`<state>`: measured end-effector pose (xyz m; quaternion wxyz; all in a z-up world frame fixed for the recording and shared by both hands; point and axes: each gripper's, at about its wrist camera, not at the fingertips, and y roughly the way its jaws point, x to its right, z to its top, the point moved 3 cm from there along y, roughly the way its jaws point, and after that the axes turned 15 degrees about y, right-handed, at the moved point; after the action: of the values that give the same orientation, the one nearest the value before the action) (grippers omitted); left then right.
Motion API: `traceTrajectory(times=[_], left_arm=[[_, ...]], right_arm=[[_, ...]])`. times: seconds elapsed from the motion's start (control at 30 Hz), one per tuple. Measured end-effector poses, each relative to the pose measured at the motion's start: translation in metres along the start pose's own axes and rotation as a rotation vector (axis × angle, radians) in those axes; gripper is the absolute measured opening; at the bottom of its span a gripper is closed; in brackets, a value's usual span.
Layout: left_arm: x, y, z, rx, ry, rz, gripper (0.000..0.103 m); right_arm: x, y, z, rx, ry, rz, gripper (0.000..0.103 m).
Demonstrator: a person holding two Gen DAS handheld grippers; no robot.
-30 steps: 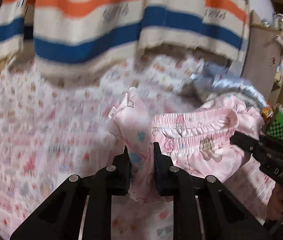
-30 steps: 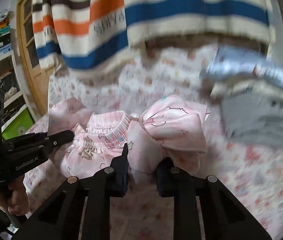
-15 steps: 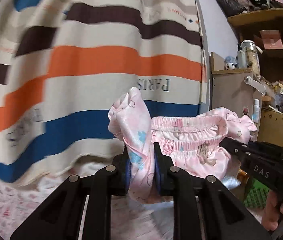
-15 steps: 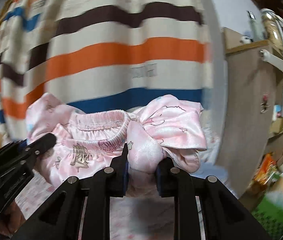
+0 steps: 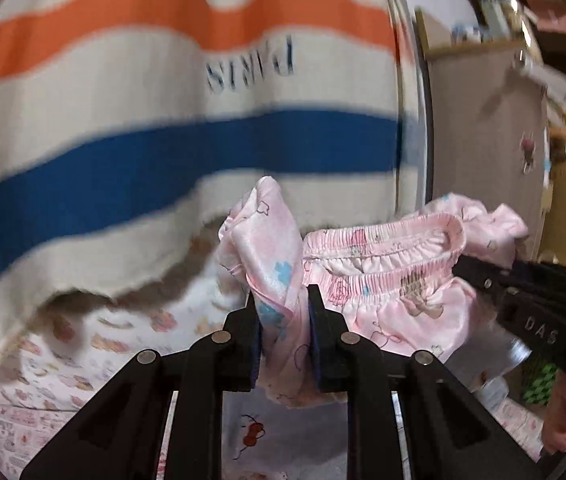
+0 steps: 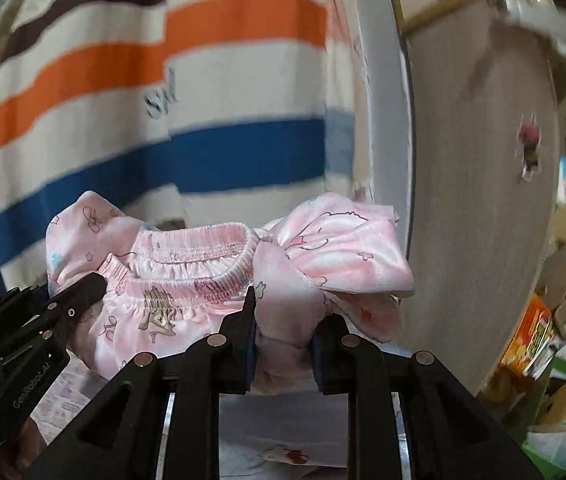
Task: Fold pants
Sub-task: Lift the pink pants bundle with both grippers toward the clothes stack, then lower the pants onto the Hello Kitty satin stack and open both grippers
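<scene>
Pink satin pants (image 5: 387, 280) with cartoon prints hang in the air between both grippers, their elastic waistband stretched across. My left gripper (image 5: 282, 312) is shut on a bunched fold at one end of the waistband. My right gripper (image 6: 287, 312) is shut on a bunched fold of the pants (image 6: 187, 280) at the other end. The right gripper's black body (image 5: 539, 308) shows at the right of the left wrist view. The left gripper's body (image 6: 23, 332) shows at the lower left of the right wrist view.
A striped curtain (image 5: 163, 120) in orange, blue and cream hangs close ahead. Below lies a bed sheet (image 5: 43, 408) with small pink prints. A brown cabinet (image 6: 483, 160) stands to the right, with boxes and packets (image 6: 535, 340) on the floor beside it.
Both grippers have swung sideways and upward with the pants held between them. The bed and a grey garment left the view; the curtain and cabinet now fill it.
</scene>
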<state>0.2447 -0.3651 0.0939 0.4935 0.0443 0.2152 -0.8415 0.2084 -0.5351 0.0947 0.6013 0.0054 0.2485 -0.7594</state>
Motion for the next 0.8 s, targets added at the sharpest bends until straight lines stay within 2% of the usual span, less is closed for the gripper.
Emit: traceTrajectory(times=[0.07, 0.13, 0.17, 0.23, 0.3, 0.4, 0.47, 0.5, 0.57, 0.67, 0.8], left_arm=[[0.004, 0.015, -0.010, -0.031, 0.022, -0.001, 0.021], [0.005, 0.025, -0.018, -0.052, 0.040, 0.012, 0.029], [0.004, 0.028, -0.020, -0.058, 0.041, 0.010, 0.032], [0.000, 0.028, -0.024, -0.064, 0.042, 0.019, 0.046], [-0.008, 0.023, -0.027, -0.055, 0.045, 0.047, 0.071], [-0.019, 0.009, -0.027, -0.024, 0.041, 0.060, 0.083], [-0.027, -0.005, -0.027, 0.008, 0.036, 0.051, 0.087], [-0.029, -0.013, -0.027, 0.028, 0.041, 0.055, 0.092], [-0.034, -0.032, -0.026, 0.076, 0.063, 0.077, 0.101], [-0.040, -0.056, -0.025, 0.114, 0.070, 0.091, 0.103], [-0.050, -0.084, -0.031, 0.149, 0.037, 0.082, 0.102]], right_arm=[[0.005, 0.014, -0.008, -0.025, -0.009, -0.027, 0.024], [0.009, 0.026, -0.014, -0.041, -0.019, -0.061, 0.026], [0.011, 0.031, -0.017, -0.043, -0.022, -0.078, 0.030], [0.012, 0.037, -0.018, -0.035, -0.027, -0.115, 0.050], [0.019, 0.031, -0.019, 0.012, -0.014, -0.155, 0.074], [0.028, 0.024, -0.015, 0.033, 0.045, -0.140, 0.086], [0.032, 0.014, -0.012, 0.052, 0.075, -0.127, 0.089], [0.032, 0.005, -0.013, 0.069, 0.080, -0.118, 0.091], [0.029, -0.010, -0.009, 0.115, 0.075, -0.107, 0.103], [0.020, -0.037, -0.009, 0.196, 0.074, -0.104, 0.102], [0.009, -0.064, -0.018, 0.244, 0.058, -0.073, 0.102]])
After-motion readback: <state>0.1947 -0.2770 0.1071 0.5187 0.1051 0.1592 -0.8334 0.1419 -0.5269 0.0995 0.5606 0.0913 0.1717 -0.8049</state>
